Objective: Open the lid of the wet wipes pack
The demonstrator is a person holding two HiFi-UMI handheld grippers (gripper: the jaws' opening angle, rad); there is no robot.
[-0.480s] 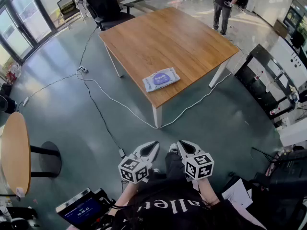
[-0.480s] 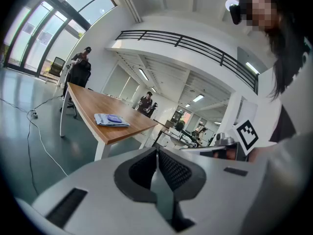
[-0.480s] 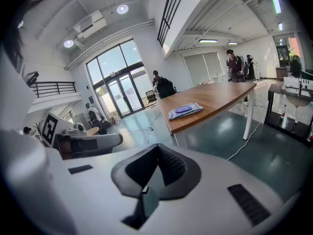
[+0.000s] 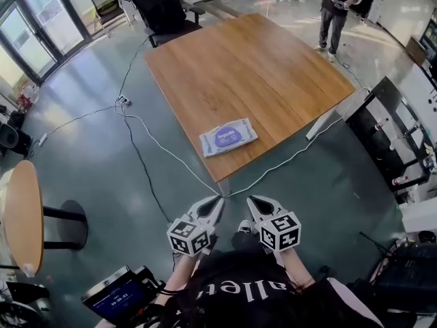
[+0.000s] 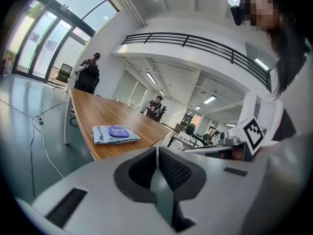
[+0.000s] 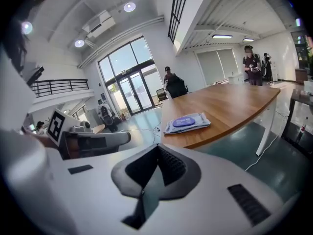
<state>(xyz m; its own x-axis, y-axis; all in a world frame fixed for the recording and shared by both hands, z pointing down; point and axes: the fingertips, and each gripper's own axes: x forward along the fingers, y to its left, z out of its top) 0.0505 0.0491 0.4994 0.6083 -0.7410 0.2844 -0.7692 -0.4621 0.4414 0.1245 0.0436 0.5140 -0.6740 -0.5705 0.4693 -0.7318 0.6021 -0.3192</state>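
Tabletop near corner now sits lower in frame, closer to left gripper & right gripper. Wet wipes pack drops toward centre w/ it. Bkgd person shifts right.

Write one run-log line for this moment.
left gripper: shut, empty | right gripper: shut, empty | wipes pack: on table corner, lid shut, untouched

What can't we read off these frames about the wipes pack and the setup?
- Print on the white-and-purple wet wipes pack: too small in every view.
- Opening tab of its purple oval lid: too small in the head view, seen at too low an angle in both gripper views.
- Readout on the dark device with a blue screen: head view, too small.
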